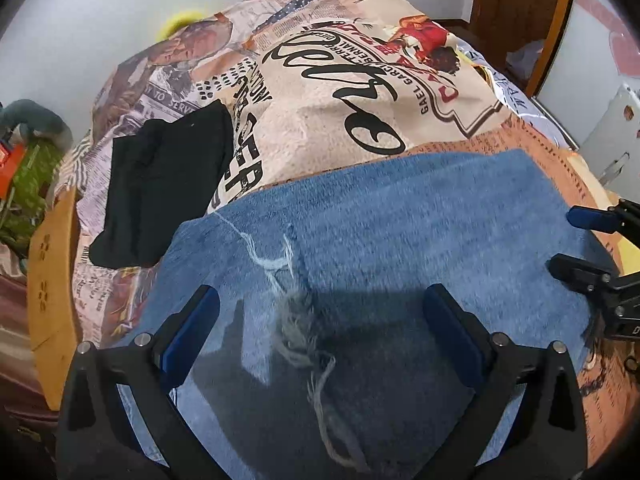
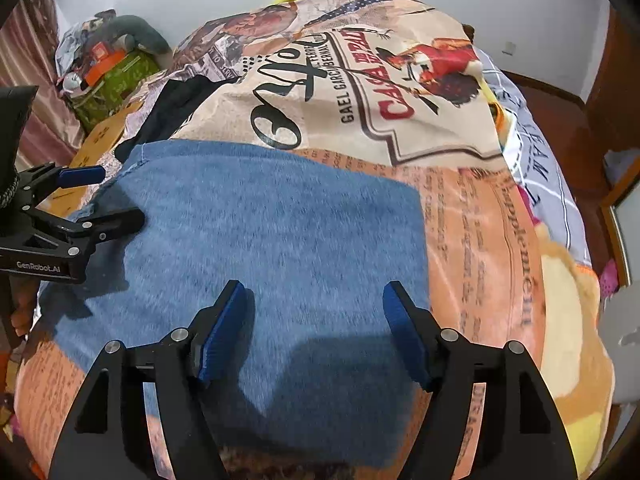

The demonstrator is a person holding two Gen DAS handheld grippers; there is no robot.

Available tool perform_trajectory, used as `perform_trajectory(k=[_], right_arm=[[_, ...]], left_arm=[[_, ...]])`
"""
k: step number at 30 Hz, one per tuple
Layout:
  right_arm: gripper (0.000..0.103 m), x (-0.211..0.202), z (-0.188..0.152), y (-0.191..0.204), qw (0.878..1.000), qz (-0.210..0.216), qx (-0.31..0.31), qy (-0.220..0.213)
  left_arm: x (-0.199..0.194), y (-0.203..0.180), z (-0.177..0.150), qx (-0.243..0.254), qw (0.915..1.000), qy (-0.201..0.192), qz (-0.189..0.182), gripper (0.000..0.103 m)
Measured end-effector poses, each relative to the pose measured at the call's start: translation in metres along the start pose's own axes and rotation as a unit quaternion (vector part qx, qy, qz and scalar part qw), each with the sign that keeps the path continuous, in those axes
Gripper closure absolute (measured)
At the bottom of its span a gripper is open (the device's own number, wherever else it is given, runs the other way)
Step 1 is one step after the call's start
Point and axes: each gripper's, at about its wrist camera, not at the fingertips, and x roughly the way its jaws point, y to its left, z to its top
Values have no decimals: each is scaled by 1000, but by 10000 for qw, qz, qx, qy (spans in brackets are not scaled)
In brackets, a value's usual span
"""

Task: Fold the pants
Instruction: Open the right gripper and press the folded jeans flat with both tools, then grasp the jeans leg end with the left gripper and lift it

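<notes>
both the left gripper and right gripper stand wide and empty over the folded blue pants, bare printed blanket beyond its far edge.

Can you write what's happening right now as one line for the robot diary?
left hand-held gripper: open over blue pants | right hand-held gripper: open over them | nothing held | black garment beside

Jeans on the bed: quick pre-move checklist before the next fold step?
1. Jeans lying flat on bedspread: ok.
2. Left gripper open, nothing clamped: ok.
3. Right gripper open, nothing clamped: ok.
4. Both grippers over the denim: ok.
5. Frayed threads clear of left pads: ok, they lie between the fingers.
6. Black garment apart from jeans: cannot tell, edges meet or overlap.
</notes>
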Motion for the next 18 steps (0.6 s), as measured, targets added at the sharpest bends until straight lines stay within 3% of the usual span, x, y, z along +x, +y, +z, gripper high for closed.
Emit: perform_trajectory(k=[13, 18], right_arm=[[35, -15, -12, 5, 9999, -108, 20, 103], [35, -22, -3, 19, 9999, -98, -111, 80]], left_arm=[[-24, 10, -31, -146, 9999, -67, -2, 0], [-50, 32, -48, -393, 9986, -351, -16, 0]])
